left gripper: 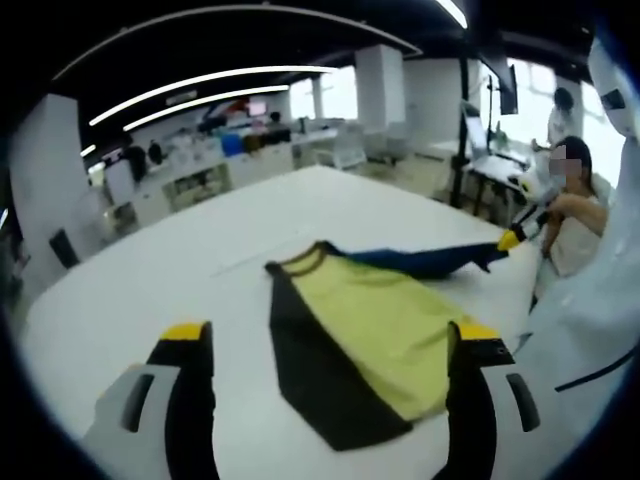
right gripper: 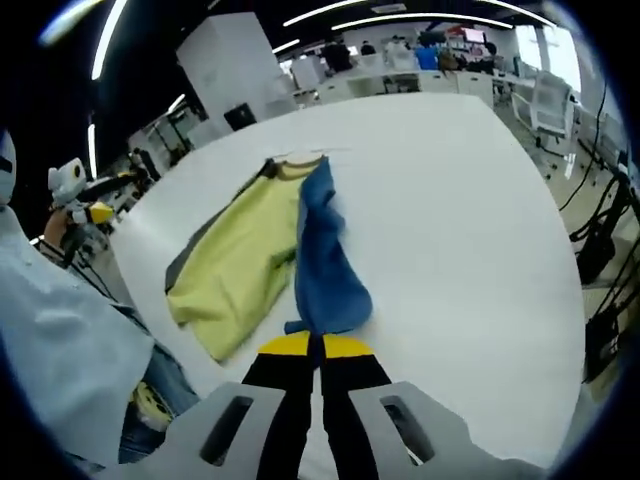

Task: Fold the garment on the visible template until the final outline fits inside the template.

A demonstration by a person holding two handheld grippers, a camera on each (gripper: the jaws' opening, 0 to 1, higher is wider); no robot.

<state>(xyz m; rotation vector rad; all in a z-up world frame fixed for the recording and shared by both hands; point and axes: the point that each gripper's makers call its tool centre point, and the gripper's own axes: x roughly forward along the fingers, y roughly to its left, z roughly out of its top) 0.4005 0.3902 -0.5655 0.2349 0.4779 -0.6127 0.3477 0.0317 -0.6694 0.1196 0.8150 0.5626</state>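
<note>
I am looking at the garment (left gripper: 370,340) lying on the white tabletop (left gripper: 200,270). My right hand-held gripper (right gripper: 315,345) is pinching the blue part (right gripper: 325,265) and holding it over the yellow part (right gripper: 245,260). My left hand-held gripper (left gripper: 330,340) is hanging spread wide above the garment, holding nothing.

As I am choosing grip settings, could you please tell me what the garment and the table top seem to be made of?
The garment looks like thin, soft knit fabric with a matte finish, in yellow, blue and black panels: it drapes and wrinkles where the right hand-held gripper, shut on its blue part, lifts it. The table looks like a hard, smooth white board, probably laminate; its surface is even and only faintly shiny.
</note>
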